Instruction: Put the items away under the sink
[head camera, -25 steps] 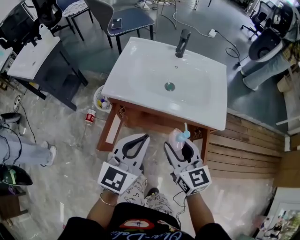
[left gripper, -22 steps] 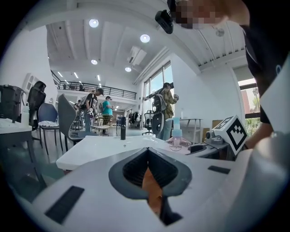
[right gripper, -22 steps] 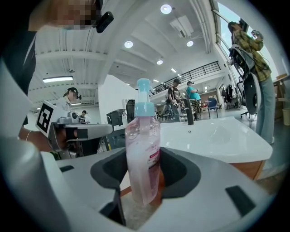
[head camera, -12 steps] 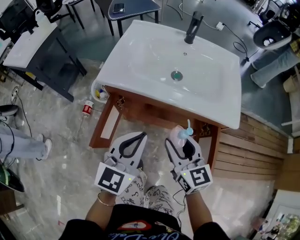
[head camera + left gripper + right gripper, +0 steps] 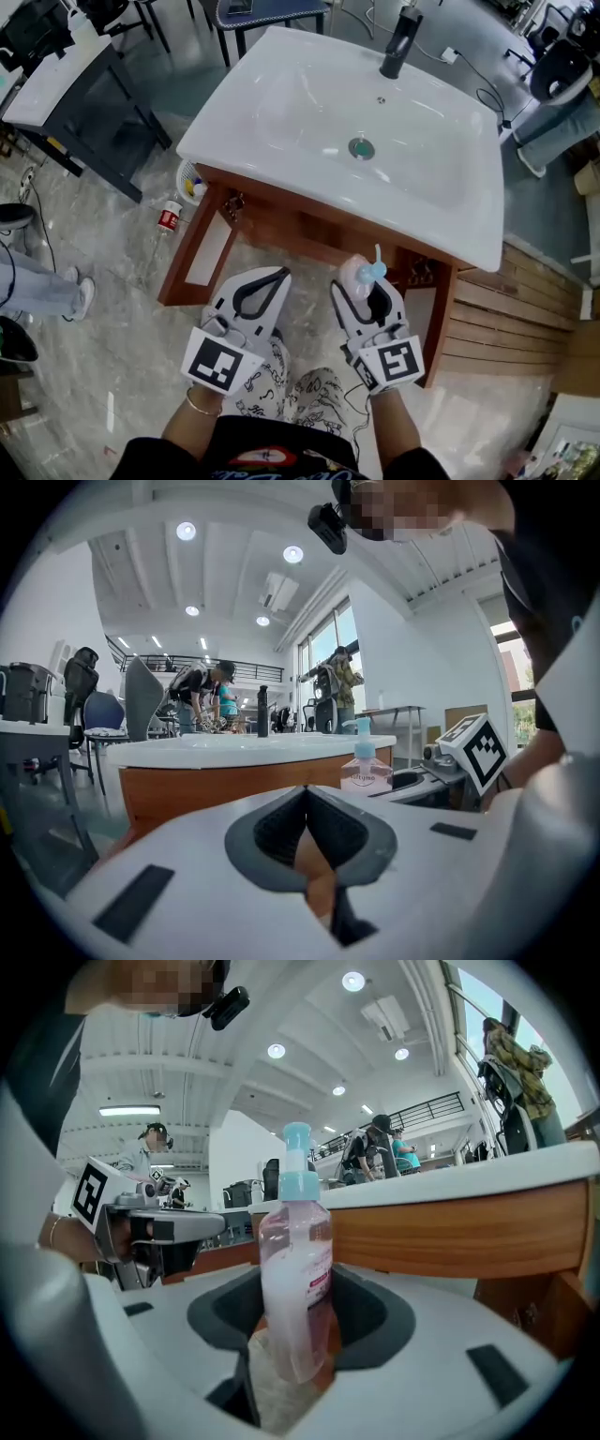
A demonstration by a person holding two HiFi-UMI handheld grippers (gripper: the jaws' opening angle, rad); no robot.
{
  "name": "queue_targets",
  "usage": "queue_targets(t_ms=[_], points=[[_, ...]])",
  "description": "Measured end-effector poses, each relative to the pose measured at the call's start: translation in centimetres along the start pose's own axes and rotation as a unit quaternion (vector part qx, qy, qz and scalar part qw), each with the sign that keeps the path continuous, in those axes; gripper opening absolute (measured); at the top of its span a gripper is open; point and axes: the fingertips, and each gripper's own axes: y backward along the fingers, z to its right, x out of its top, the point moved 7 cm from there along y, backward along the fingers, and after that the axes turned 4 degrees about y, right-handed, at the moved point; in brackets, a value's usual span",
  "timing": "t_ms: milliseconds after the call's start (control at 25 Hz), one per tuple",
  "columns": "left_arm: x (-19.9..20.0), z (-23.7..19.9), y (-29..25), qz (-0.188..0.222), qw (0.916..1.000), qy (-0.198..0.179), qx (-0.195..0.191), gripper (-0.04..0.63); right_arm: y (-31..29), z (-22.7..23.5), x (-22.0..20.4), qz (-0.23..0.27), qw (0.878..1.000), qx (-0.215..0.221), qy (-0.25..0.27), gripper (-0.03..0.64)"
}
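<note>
A white sink (image 5: pixel 281 112) with a black tap (image 5: pixel 397 42) sits on a wooden cabinet (image 5: pixel 309 230), whose space underneath shows as dark openings. My right gripper (image 5: pixel 361 281) is shut on a clear pink pump bottle (image 5: pixel 359 275) with a light blue pump head, held upright just in front of the cabinet's right part. In the right gripper view the pump bottle (image 5: pixel 295 1283) stands between the jaws. My left gripper (image 5: pixel 267 278) is shut with nothing in it, level with the right one. From the left gripper view the pump bottle (image 5: pixel 366 769) appears before the sink's edge (image 5: pixel 244 752).
A small basket (image 5: pixel 190 181) of items and a red-labelled bottle (image 5: pixel 168 217) lie on the floor left of the cabinet. A dark table (image 5: pixel 66 84) stands at far left, chairs behind. Wooden slats (image 5: pixel 511 309) lie to the right. People work in the background.
The view has shifted so the sink and cabinet sit closer and lower in frame. Both grippers hold about the same pose, with the bottle still gripped.
</note>
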Motion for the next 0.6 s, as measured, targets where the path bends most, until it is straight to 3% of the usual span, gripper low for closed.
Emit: queue_targets(t_ms=[280, 480, 600], points=[[-3.6, -1.1, -1.9, -0.006, 0.9996, -0.029, -0.001, 0.009, -1.4, 1.2, -4.0, 0.004, 0.999, -0.003, 0.039, 0.216], [-6.0, -0.9, -3.5, -0.001, 0.9948, -0.094, -0.04, 0.009, -2.7, 1.9, -6.7, 0.018, 0.999, 0.008, 0.035, 0.216], [-7.6, -1.5, -4.2, 0.005, 0.9943, -0.098, -0.042, 0.009, -3.3, 2.5, -8.5, 0.028, 0.999, 0.01, 0.039, 0.216]])
